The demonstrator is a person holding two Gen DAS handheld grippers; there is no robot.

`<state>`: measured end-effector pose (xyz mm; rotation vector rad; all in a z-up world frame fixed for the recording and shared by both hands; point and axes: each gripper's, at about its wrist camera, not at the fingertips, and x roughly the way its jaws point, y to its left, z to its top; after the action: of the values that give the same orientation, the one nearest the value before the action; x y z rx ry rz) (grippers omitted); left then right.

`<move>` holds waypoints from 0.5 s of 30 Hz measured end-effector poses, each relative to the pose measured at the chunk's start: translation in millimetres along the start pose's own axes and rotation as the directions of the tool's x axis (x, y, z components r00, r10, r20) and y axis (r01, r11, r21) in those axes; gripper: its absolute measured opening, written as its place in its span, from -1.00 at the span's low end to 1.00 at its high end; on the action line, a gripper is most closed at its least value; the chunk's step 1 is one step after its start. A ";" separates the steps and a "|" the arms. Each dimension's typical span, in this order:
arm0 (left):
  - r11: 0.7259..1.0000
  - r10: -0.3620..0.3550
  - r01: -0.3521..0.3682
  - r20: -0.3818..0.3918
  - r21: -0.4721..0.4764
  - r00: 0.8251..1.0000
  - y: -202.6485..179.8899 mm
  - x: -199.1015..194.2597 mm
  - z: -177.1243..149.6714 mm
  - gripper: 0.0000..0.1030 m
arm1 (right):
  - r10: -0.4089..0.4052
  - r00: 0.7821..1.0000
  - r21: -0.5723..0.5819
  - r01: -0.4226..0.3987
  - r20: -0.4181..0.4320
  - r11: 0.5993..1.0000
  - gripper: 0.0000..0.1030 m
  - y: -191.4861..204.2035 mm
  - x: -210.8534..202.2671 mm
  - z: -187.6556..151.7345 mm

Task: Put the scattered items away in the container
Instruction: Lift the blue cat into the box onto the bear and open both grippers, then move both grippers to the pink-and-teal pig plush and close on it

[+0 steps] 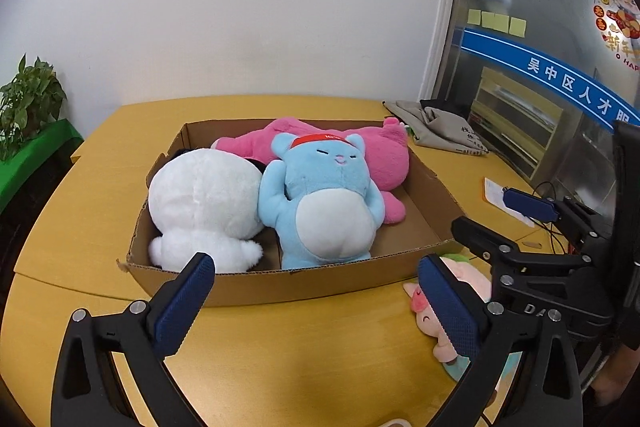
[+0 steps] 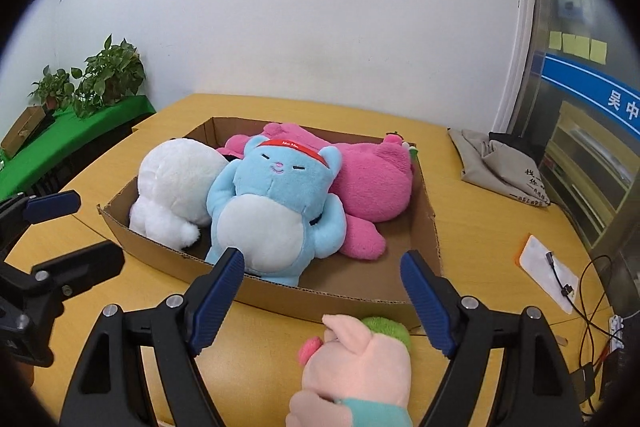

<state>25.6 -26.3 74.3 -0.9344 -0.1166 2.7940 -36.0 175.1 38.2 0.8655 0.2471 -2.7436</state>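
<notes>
Right wrist view: fuzzy pink pig plush [image 2: 360, 363] beside corrugated cardboard box [image 2: 280, 291].

On the desk [image 1: 100, 227], three plush toys [image 1: 320, 195] lie side by side in the box [image 1: 304, 283], a fourth plush toy [image 2: 360, 359] before it, a bag [image 1: 436, 127] behind-right.

Box mostly filled, right front corner free

Three plush toys crowd the cardboard box [image 2: 430, 227]; bare floor shows beside the pink plush [image 2: 372, 179]. A small pig plush [image 2: 360, 359] lies outside its front wall.
</notes>
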 end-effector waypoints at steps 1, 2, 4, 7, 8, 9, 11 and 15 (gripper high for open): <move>1.000 -0.002 0.002 -0.001 -0.005 1.000 -0.8 -1.7 -1.4 0.99 | 0.003 1.000 0.002 -0.003 0.005 1.000 0.56 0.8 -5.3 -0.6; 1.000 -0.008 0.008 0.001 -0.007 1.000 -1.8 -4.1 -2.7 0.99 | 0.005 1.000 0.002 -0.005 0.008 1.000 0.56 1.0 -9.0 -1.6; 1.000 -0.009 0.009 0.008 -0.001 1.000 -4.7 -8.6 -5.0 0.99 | 0.002 1.000 -0.003 -0.002 0.011 1.000 0.56 1.2 -16.1 -4.4; 1.000 -0.003 0.003 0.018 0.010 1.000 -9.4 -14.4 -9.1 0.99 | -0.005 1.000 0.007 0.005 0.002 1.000 0.56 -2.0 -21.8 -9.1; 1.000 -0.008 0.008 0.017 0.010 1.000 -10.0 -15.3 -10.4 0.99 | -0.005 1.000 0.012 0.005 0.002 1.000 0.56 -3.0 -23.4 -10.5; 1.000 -0.016 0.015 0.015 0.009 1.000 -10.8 -16.2 -11.5 0.99 | -0.006 1.000 0.016 0.006 0.002 1.000 0.56 -3.9 -25.3 -12.4; 0.999 -0.029 0.028 0.016 0.014 0.999 -12.4 -18.0 -12.9 0.99 | -0.007 1.000 0.018 0.007 0.002 1.000 0.56 -4.0 -27.3 -14.7; 0.999 -0.041 0.040 0.024 0.027 0.999 -15.1 -23.5 -15.6 0.99 | -0.005 1.000 0.017 0.004 0.005 1.000 0.56 -1.8 -30.4 -18.6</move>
<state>55.8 -16.2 77.7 -0.8825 -0.0998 2.7633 -2.4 186.8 41.0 0.8629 0.2259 -2.7555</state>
